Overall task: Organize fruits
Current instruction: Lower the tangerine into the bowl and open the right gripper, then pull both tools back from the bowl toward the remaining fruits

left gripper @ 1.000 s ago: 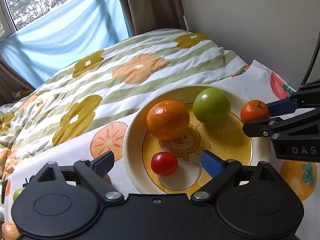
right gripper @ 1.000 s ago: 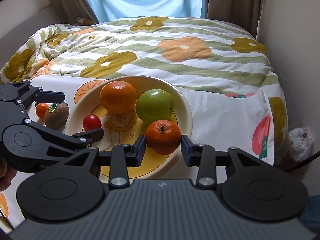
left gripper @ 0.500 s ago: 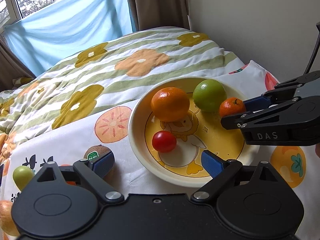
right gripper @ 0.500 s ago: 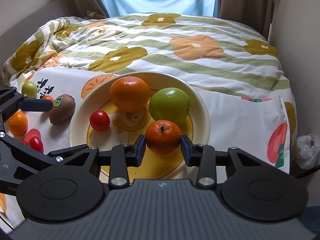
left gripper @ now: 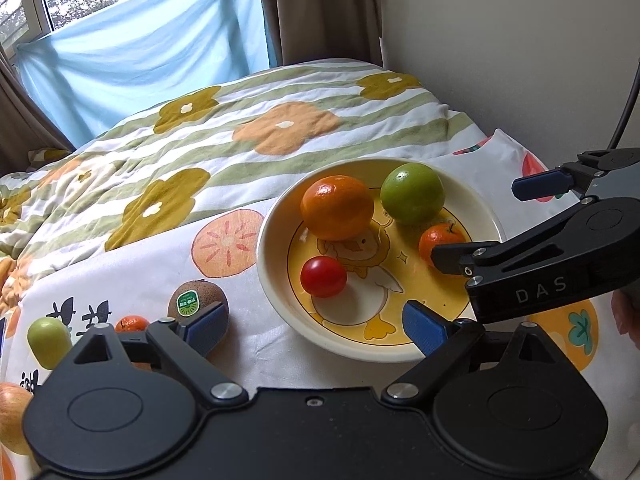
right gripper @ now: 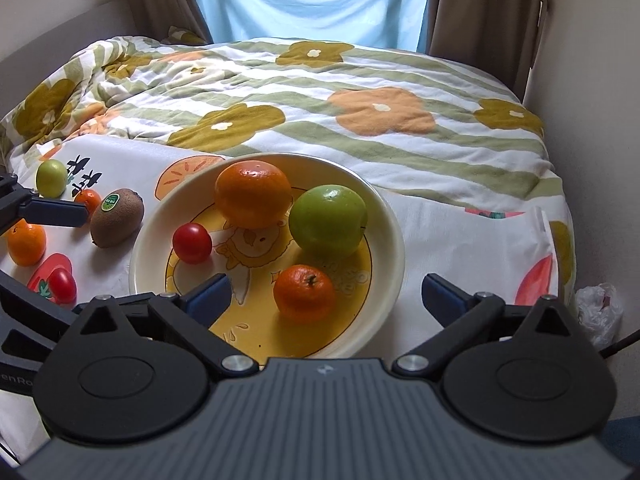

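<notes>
We see the right gripper point(right gripper: 324, 296) spread wide, its near finger partly hiding the tangerine point(left gripper: 440, 240) in the bowl point(left gripper: 276, 216); the left gripper point(left gripper: 316, 320) gapes empty beside the bowl on the floral quilt point(right gripper: 360, 112)

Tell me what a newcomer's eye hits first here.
The cream plate with a duck print, mid-bed, holding a big orange, a green apple, a small mandarin and a red tomato. The right tongs hang open around the mandarin. Left of the plate, a stickered kiwi lies on the cloth beside the open left tongs.
</notes>
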A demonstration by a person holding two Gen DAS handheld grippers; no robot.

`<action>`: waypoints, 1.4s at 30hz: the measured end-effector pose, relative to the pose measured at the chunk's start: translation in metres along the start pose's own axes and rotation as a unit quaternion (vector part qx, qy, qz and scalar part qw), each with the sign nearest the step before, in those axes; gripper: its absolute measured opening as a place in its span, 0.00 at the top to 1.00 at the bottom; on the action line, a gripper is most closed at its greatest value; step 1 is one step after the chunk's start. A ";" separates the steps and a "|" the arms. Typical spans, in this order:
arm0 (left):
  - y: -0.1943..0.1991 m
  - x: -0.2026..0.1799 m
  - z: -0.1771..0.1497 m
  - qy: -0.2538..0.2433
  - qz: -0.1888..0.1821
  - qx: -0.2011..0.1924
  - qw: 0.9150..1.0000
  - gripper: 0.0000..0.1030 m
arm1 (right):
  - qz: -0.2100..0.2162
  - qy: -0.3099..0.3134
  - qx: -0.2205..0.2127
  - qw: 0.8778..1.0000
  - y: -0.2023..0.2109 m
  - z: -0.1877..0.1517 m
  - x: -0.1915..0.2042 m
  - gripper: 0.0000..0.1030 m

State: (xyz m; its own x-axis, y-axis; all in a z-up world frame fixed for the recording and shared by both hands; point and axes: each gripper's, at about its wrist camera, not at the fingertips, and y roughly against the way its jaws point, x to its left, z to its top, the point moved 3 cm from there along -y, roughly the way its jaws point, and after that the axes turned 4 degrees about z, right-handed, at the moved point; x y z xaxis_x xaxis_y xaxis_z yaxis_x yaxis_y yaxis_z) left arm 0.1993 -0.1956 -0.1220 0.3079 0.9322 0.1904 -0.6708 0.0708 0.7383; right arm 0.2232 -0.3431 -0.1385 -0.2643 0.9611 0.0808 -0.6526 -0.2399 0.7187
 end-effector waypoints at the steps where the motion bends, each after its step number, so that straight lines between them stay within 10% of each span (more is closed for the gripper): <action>1: 0.002 0.000 0.000 -0.001 0.001 -0.002 1.000 0.06 | 0.002 -0.004 0.000 1.000 0.002 -0.001 0.000 0.00; 26: 0.114 0.029 -0.033 0.068 0.046 -0.072 0.994 0.06 | 0.001 -0.007 -0.049 0.999 0.092 0.001 0.047 0.00; 42: 0.152 0.102 -0.091 0.113 0.073 -0.066 0.989 0.06 | 0.023 0.012 -0.055 0.998 0.110 -0.006 0.143 0.00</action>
State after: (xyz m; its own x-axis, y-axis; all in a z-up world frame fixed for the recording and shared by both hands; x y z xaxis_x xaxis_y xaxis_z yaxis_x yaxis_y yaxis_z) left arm 0.0669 -0.0574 -0.0490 0.0535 0.9902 0.1288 -0.7832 -0.0384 0.6205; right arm 0.1095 -0.2333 -0.0518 -0.3117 0.9454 0.0952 -0.7127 -0.2989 0.6346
